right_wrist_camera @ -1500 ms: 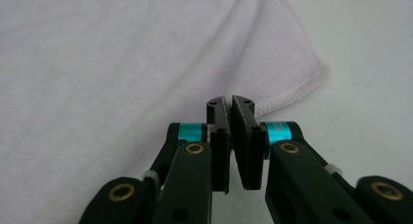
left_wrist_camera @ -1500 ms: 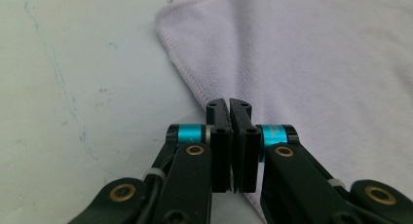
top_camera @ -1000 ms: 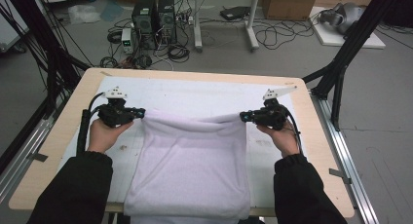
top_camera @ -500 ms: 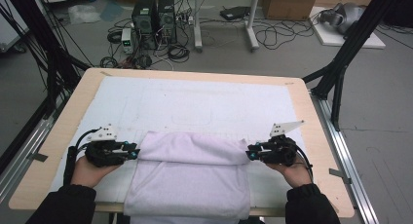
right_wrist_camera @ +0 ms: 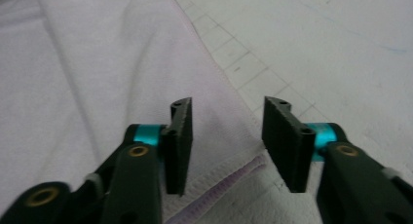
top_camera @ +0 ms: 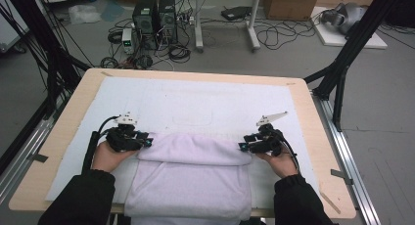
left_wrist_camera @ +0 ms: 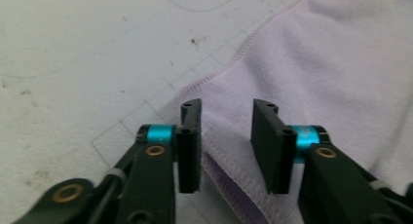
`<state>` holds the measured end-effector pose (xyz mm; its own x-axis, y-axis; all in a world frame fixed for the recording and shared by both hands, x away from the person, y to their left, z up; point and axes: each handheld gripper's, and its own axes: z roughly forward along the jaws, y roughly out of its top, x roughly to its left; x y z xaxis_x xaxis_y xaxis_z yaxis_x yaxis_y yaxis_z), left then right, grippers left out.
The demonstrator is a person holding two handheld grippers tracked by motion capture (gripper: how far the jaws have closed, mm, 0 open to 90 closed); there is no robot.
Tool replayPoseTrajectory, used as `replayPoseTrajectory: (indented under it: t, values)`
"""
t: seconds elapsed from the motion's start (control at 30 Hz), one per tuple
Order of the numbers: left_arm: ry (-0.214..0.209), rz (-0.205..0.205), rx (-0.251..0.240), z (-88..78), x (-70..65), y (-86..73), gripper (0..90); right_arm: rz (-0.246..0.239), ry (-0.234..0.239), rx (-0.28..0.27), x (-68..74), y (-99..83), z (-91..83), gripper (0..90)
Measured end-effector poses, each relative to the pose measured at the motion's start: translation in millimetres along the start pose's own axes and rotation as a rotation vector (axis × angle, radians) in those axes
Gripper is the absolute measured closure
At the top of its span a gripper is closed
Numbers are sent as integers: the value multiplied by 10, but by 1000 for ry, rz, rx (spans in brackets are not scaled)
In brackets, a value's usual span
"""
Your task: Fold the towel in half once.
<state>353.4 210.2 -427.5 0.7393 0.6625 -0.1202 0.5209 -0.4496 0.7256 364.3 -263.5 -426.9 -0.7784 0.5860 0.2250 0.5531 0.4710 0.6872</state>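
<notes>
Both sets of jaws now stand parted with nothing pinched. The left gripper (left_wrist_camera: 226, 146) straddles a hemmed corner of the lilac towel (top_camera: 193, 178), its pads clear of the cloth after opening and then narrowing slightly; the right gripper (right_wrist_camera: 234, 146) has opened over the opposite corner, hem lying loose beneath. A second ago each held the towel's far edge up the table; that edge now lies folded back toward the person, forming a doubled band across the towel. The towel rests on the white mat (top_camera: 195, 102) at the near side of the wooden table (top_camera: 73, 112), its front hanging over the edge. Judgement: first fold released and complete; regripping for a further fold appears next.
</notes>
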Motion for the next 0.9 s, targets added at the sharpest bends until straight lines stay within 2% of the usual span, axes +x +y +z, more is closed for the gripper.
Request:
replayPoseTrajectory:
  t: [0.07, 0.13, 0.17, 0.23, 0.3, 0.37, 0.4, 0.43, 0.5, 0.57, 0.6, 0.63, 0.67, 0.7, 0.77, 0.8, 0.87, 0.9]
  values:
    - [2, 13, 9, 17, -25, -1, 839, 7, 36, 27, -9, -16, 29, 742]
    - [-27, 22, 23, 30, -40, -3, 864, -30, 24, 25, 33, 3, 25, 829]
    - [-22, 42, 35, 31, -54, -3, 866, -55, 20, 16, 69, 18, 8, 849]
    - [-21, 44, 24, 11, -67, 3, 871, -87, 2, -13, 121, 53, -33, 886]
    - [-13, 52, 10, -20, -72, 10, 874, -94, -3, -35, 140, 70, -73, 893]
    - [-8, 40, -14, -61, -60, 12, 875, -85, -8, -43, 125, 70, -102, 892]
    - [-6, 36, -22, -73, -51, 13, 875, -71, -8, -42, 98, 62, -113, 864]
    - [1, 30, -28, -88, -39, 11, 874, -59, -13, -43, 72, 56, -105, 768]
    - [-4, 22, -28, -92, -15, 7, 867, -3, 1, -33, 4, 34, -58, 649]
    - [-6, 9, -25, -66, -15, 0, 832, 15, -36, -13, -32, 27, 8, 486]
    - [-29, 14, -18, -44, -16, -9, 815, 32, -27, -10, -58, 22, 43, 499]
    - [-29, 25, -3, -13, -32, -21, 815, 48, -10, -4, -73, 15, 74, 531]
    - [-15, 38, 13, 12, -52, -31, 834, 51, 7, 6, -79, 6, 111, 604]
    - [-9, 40, 9, 26, -59, -42, 857, 34, 21, 19, -71, 0, 141, 680]
    - [-8, 32, -1, 17, -52, -53, 867, -3, 10, 15, -26, 12, 142, 789]
    - [-3, 36, -4, 6, -43, -51, 870, -18, 15, 0, -13, 24, 130, 816]
    - [0, 21, -30, -45, -30, -46, 870, -45, -14, -10, 26, 55, 83, 823]
    - [-3, 12, -50, -69, -24, -43, 870, -43, -9, -29, 33, 61, 54, 828]
